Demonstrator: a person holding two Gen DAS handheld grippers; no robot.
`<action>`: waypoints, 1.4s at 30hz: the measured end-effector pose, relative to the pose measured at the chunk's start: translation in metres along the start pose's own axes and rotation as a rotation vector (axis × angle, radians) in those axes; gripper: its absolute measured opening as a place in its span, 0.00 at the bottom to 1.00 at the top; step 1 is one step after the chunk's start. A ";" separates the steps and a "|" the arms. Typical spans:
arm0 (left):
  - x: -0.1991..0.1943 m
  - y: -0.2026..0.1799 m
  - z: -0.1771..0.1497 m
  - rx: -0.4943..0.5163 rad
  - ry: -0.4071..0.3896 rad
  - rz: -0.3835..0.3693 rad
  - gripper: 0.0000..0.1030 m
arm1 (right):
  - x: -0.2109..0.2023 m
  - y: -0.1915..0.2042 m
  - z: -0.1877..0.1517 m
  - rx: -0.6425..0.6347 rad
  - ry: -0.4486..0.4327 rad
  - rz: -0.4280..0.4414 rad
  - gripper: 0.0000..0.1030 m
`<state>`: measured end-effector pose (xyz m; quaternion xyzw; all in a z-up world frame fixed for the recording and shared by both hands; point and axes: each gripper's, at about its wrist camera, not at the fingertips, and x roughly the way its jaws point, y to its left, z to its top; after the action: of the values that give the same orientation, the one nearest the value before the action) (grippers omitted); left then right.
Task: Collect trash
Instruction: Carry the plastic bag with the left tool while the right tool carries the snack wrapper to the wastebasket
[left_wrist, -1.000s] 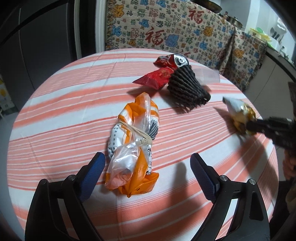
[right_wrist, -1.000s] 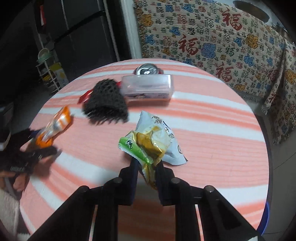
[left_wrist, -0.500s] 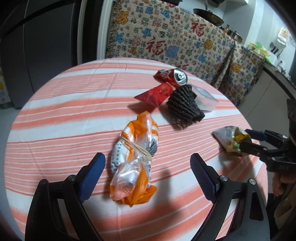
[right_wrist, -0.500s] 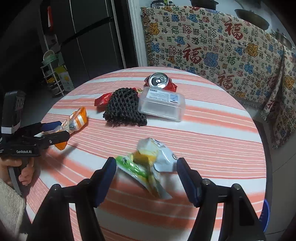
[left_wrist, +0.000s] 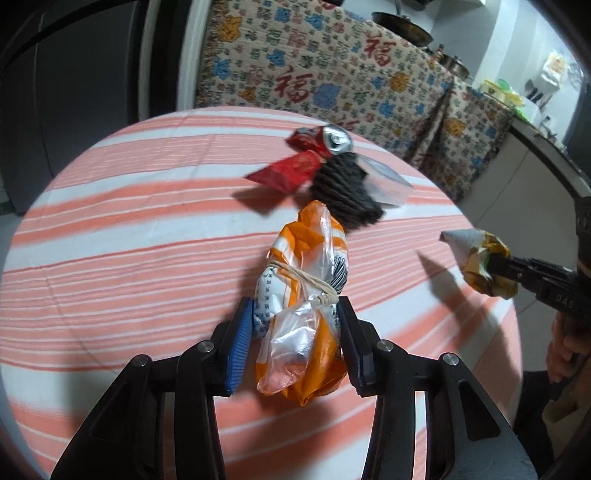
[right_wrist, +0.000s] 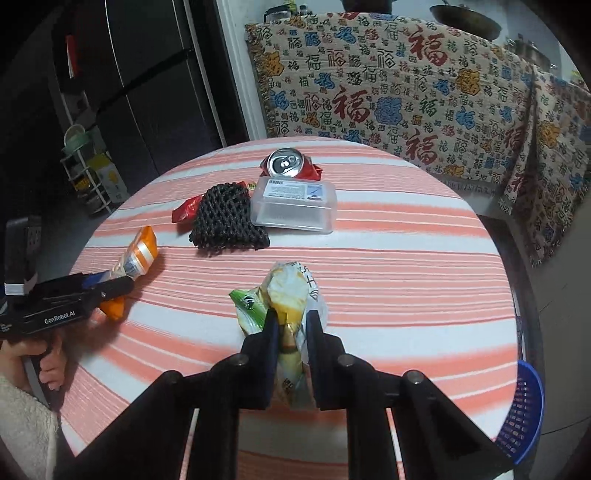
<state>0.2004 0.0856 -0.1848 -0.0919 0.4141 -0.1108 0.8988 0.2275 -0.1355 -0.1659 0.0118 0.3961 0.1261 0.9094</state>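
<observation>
Two pieces of trash, your left hand-held gripper (left_wrist: 295, 339) just squeezed the orange tied bag (left_wrist: 306, 306) on the counter (left_wrist: 129, 258), your right hand-held gripper (right_wrist: 291, 332) just pinched the crumpled yellow-green wrapper (right_wrist: 284, 295)

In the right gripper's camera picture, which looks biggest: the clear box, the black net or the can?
1. Clear box and black net: they look about alike, so I can't rank them.
2. Can: smallest, though it sits farthest from the camera, which shrinks it.

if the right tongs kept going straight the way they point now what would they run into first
Beyond the crumpled snack wrappers that the right tongs have just closed on, bare striped tablecloth comes first, probably. The clear plastic box lies farther along, though depth is unclear.
</observation>
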 end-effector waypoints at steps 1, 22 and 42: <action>0.000 -0.008 -0.001 0.008 0.002 -0.019 0.43 | -0.004 -0.004 -0.003 0.005 -0.002 -0.002 0.14; 0.003 -0.162 0.003 0.189 -0.001 -0.136 0.43 | -0.069 -0.089 -0.038 0.148 -0.077 -0.045 0.14; 0.055 -0.352 0.002 0.358 0.101 -0.343 0.43 | -0.152 -0.241 -0.080 0.350 -0.130 -0.249 0.14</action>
<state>0.1937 -0.2666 -0.1328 0.0052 0.4105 -0.3377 0.8470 0.1232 -0.4114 -0.1404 0.1284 0.3510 -0.0590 0.9256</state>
